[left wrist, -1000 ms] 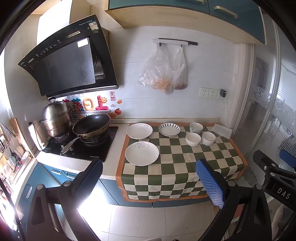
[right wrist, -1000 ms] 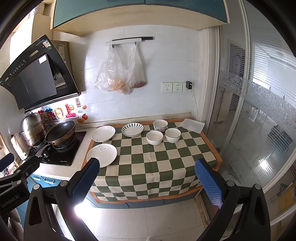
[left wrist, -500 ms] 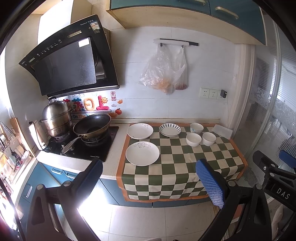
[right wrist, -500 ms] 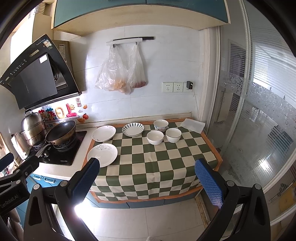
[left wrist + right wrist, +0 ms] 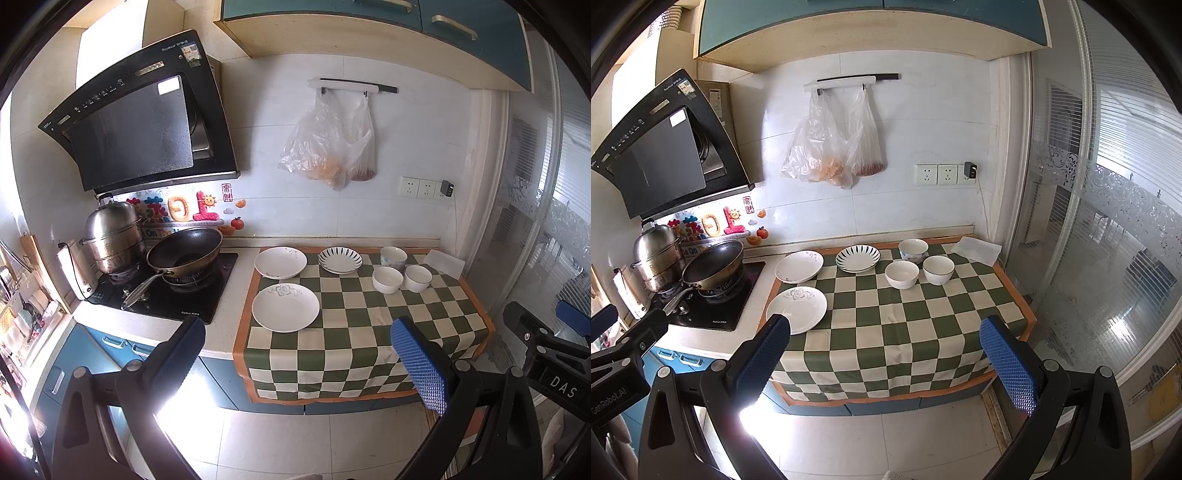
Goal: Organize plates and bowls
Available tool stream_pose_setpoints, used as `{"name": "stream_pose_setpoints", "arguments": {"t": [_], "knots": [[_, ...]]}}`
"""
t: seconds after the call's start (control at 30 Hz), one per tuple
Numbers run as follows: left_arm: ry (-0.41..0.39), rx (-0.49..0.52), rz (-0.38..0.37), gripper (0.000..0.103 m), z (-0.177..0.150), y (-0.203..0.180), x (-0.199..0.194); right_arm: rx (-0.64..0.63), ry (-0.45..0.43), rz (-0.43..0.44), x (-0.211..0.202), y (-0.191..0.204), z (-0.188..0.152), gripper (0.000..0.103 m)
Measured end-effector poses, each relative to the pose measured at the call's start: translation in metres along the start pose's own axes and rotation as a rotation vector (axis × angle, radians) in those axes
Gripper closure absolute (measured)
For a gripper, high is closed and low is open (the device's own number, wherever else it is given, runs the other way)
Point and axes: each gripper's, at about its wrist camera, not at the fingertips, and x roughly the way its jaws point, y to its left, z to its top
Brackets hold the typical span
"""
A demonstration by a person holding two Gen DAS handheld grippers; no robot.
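Green-and-cream checks, that's the cloth carrying everything: three plates on its left half, the flower plate nearest you, a plain plate and a striped plate at the back. Three bowls cluster back right. Your left gripper and right gripper both hang spread wide, well short of the counter, holding nothing.

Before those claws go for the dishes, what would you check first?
1. Left gripper open, holding nothing: ok.
2. Right gripper open, holding nothing: ok.
3. Three plates lie flat on the cloth: ok.
4. Three bowls upright, bunched together: ok.
5. Bowls clean inside: cannot tell.
6. Wok clear of the plates: ok.
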Motion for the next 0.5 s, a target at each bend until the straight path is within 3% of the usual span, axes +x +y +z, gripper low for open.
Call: {"name": "stream_pose_setpoints", "arguments": {"t": [0.3,0.33,0.5], "knots": [[-0.003,0.003,0.001,0.000,-0.001,0.000,0.000,0.001,0.000,0.001,0.002,0.002,0.003,0.000],[-0.004,0.004,0.003,0.000,0.000,0.002,0.000,0.001,0.000,0.002,-0.001,0.022,0.008,0.000],[-0.005,0.011,0.007,0.000,0.004,0.015,0.010,0.008,0.003,0.004,0.007,0.040,0.010,0.000]]}}
